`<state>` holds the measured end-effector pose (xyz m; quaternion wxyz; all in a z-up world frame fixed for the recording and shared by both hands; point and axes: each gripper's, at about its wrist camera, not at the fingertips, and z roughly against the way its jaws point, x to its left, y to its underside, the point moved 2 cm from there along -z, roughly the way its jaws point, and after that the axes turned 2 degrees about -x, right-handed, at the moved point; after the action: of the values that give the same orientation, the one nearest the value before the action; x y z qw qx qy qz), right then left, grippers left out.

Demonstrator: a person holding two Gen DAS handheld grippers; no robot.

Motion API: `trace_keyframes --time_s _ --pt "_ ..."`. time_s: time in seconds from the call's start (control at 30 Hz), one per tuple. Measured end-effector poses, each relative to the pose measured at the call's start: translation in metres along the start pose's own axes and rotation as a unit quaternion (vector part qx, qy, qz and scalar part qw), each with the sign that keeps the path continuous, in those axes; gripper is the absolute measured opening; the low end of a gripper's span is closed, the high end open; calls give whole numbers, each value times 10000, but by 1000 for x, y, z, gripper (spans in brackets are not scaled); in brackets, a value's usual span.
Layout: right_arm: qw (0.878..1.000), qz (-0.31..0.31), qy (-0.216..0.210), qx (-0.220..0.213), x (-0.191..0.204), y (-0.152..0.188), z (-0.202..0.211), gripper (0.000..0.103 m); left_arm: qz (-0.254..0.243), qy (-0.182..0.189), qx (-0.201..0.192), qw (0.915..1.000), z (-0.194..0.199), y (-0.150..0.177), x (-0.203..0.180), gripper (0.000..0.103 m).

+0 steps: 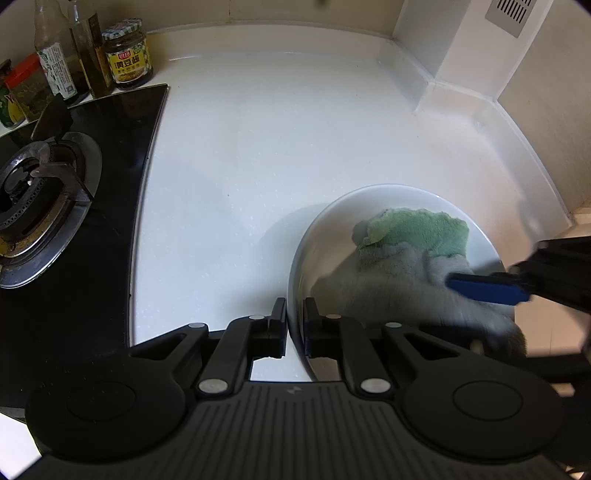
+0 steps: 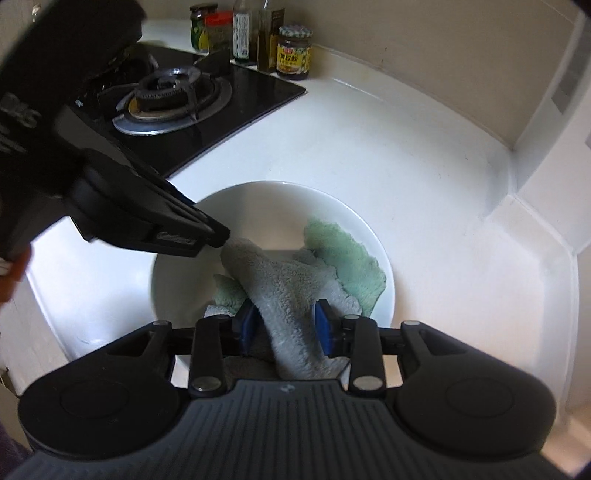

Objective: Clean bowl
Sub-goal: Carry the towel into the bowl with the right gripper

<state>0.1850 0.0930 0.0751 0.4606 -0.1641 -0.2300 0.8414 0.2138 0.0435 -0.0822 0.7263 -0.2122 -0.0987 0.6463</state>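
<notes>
right hand-held gripper [image 2: 284, 325] pinching the cloth [image 2: 295, 288] inside the bowl [image 2: 258, 199], left hand-held gripper [image 1: 294, 325] straddling its near rim, mid-wipe; next needs a firmer rim hold.

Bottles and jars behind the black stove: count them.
5, in one row: green-lidded jar, red-lidded container, clear labelled bottle, dark oil bottle, checked-lid sauce jar. Others may be hidden.

The white bench [image 1: 240, 147] carries a white bowl [image 1: 369, 199] at the jaws; beyond them, a black hob [image 1: 110, 166] and jars [image 1: 127, 55].
</notes>
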Motion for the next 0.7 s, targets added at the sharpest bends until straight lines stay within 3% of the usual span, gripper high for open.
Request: trace_keyframes --time_s 0.03,0.23,0.5,0.7 --pt "9998 -184 -77 74 -7 0 -6 16 -9 29 35 10000 -1 1 0 14" --pt "9967 -653 -398 254 -27 -3 -28 17 -45 82 159 9998 -7 5 -1 17" --pt "9957 -132 -703 592 -11 -8 -38 15 -36 34 207 9998 -13 7 2 15" --pt "9920 -139 -982 779 -8 -6 -29 12 -40 51 208 9998 -12 7 2 15"
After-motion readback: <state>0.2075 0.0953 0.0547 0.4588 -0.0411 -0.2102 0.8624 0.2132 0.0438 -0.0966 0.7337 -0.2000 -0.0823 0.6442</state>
